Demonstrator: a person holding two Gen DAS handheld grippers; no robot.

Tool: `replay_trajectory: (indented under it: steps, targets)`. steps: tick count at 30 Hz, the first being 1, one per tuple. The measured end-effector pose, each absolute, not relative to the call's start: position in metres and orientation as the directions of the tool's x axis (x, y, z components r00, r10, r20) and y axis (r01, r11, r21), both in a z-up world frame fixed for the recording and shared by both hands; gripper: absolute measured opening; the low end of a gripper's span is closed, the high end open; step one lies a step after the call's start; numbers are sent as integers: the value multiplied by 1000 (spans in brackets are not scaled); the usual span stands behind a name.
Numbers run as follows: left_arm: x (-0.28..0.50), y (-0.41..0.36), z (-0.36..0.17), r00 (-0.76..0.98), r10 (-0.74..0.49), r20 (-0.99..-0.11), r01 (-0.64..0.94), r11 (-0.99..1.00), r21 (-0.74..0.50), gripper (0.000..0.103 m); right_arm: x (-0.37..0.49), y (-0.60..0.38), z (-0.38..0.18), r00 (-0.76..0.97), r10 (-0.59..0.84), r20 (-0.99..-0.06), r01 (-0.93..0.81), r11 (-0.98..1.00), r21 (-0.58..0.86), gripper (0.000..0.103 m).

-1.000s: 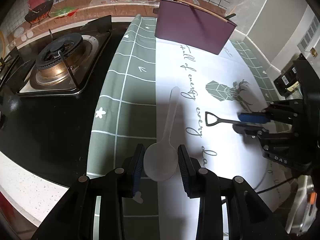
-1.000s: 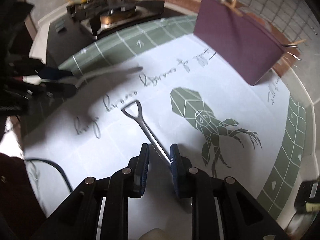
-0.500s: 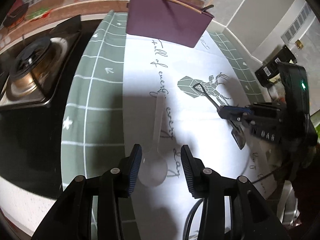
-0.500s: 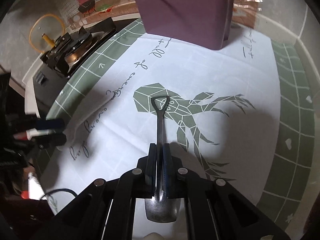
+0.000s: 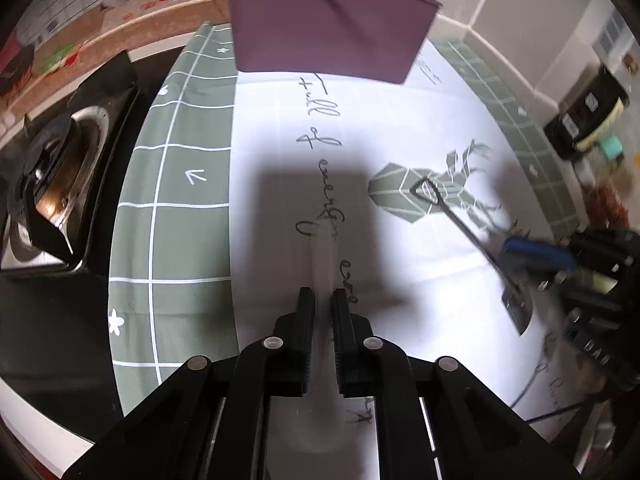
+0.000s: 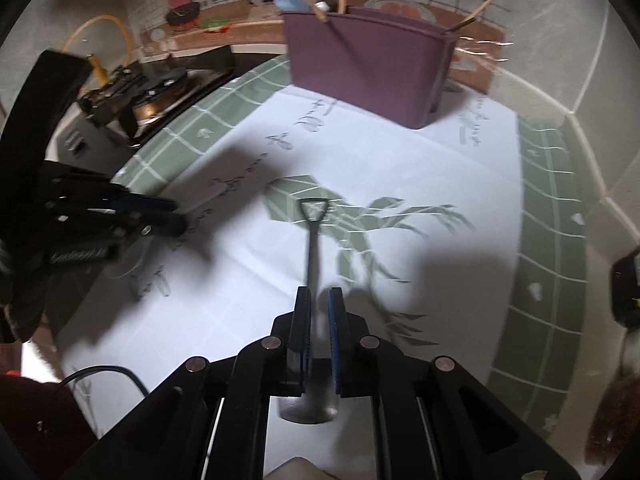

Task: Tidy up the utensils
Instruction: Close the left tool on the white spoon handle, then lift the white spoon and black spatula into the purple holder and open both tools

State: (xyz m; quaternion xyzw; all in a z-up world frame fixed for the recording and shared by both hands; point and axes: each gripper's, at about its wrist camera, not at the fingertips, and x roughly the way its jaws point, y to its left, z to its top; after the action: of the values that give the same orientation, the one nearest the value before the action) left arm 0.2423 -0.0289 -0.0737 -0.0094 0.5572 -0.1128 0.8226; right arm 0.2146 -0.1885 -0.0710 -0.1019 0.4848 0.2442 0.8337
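The left claw (image 5: 321, 300) has just closed on the handle of a clear plastic spoon (image 5: 322, 258), light and slippery; the right claw (image 6: 319, 300) grips a stiff metal spoon (image 6: 315, 236) mid-handle. Both sit above the table (image 5: 172, 216), near the purple holder (image 5: 328, 40).

Two close downward views, shared cloth (image 5: 280, 128).

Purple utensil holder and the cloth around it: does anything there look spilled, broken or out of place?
Nothing stands out. The purple utensil holder stands upright on the printed cloth with utensil handles sticking out of its top. No spill or damage shows on the cloth, though the pictures are somewhat blurred.
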Motion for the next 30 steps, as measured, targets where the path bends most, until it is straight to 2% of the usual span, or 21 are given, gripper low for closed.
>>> replay_trajectory:
  steps: [7, 11, 19, 27, 30]
  targets:
    - [230, -17, -53, 422, -239, -874, 130, 971, -203, 9, 233, -175, -84, 348, 332, -877, -491, 861, 131, 10]
    - [224, -13, -42, 447, -255, -858, 120, 967, -225, 9, 229, -168, -83, 375, 295, -879, -481, 872, 88, 6]
    - [211, -4, -10, 508, -329, -796, 103, 941, -323, 9, 210, -209, -36, 450, 457, -767, -405, 870, 281, 5]
    - [218, -6, 23, 579, -363, -730, 130, 925, -357, 9, 204, -230, 11, 574, 481, -663, -373, 874, 311, 2]
    - [224, -6, 33, 594, -365, -716, 145, 925, -351, 9, 207, -229, 23, 594, 472, -652, -375, 879, 295, 1]
